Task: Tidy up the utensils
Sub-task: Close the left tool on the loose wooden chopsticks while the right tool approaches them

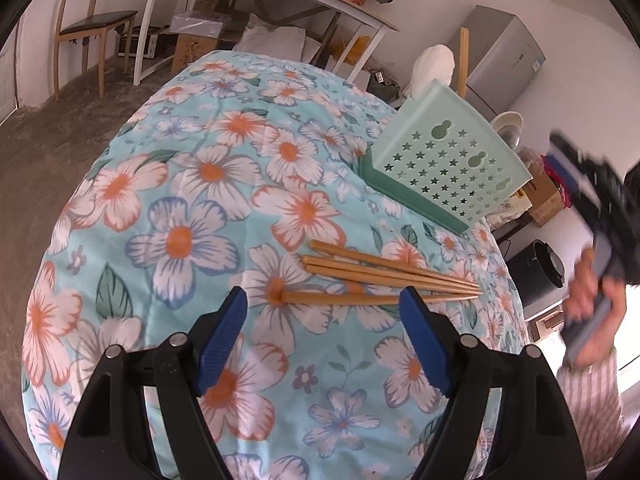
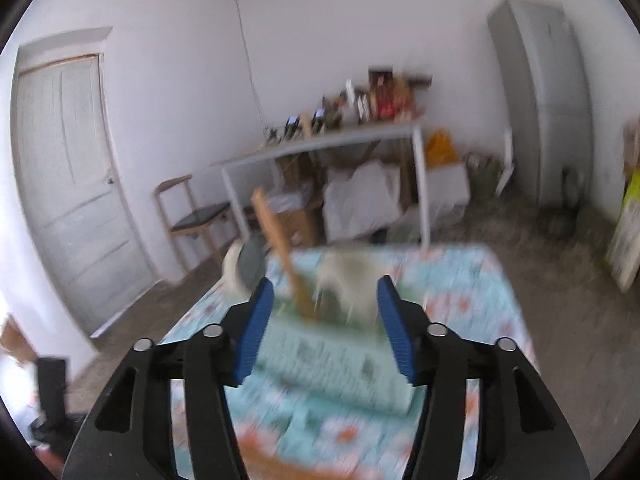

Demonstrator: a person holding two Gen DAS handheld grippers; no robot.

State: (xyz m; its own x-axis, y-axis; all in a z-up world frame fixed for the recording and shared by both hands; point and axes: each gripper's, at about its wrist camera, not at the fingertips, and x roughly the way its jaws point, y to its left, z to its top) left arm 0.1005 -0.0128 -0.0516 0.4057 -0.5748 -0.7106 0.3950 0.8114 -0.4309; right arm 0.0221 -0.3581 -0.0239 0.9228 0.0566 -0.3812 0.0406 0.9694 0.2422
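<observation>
Step in hand, by my reading: one wooden chopstick [image 2: 280, 252] stands in the mint-green perforated plastic holder [image 2: 336, 356], just ahead of the right gripper [image 2: 326, 320], whose jaws stand apart and empty. Four tan wooden chopsticks [image 1: 384, 280] lie just beyond the left gripper [image 1: 324, 316], jaws wide, touching nothing. Next: close on one.

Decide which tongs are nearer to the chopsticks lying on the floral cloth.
Left. The left tongs hang open right over the chopsticks; the right tongs, also open, are off beside the green holder.
</observation>
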